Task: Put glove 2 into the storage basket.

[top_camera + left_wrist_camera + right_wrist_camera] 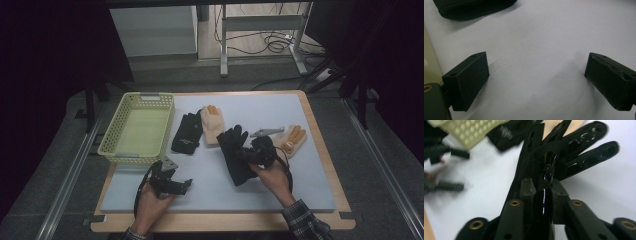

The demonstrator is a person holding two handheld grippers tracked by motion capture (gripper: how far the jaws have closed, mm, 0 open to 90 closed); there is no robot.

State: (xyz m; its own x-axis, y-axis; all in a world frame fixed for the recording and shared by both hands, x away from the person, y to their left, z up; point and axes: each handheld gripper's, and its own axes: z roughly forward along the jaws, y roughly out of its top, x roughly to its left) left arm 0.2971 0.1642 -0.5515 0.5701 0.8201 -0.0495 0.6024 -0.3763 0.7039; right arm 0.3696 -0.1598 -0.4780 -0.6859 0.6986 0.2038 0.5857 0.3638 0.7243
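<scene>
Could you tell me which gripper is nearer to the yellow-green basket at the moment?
The left. The left gripper hangs open over the mat just below the basket, near its front right corner. The right gripper is farther right, shut on the black glove.

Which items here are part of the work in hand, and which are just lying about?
In play:
- black glove, pinched in the right gripper
- left gripper, open over the white mat
- likely the yellow-green basket

Lying about:
- second black glove
- tan glove
- tan glove at right
</scene>
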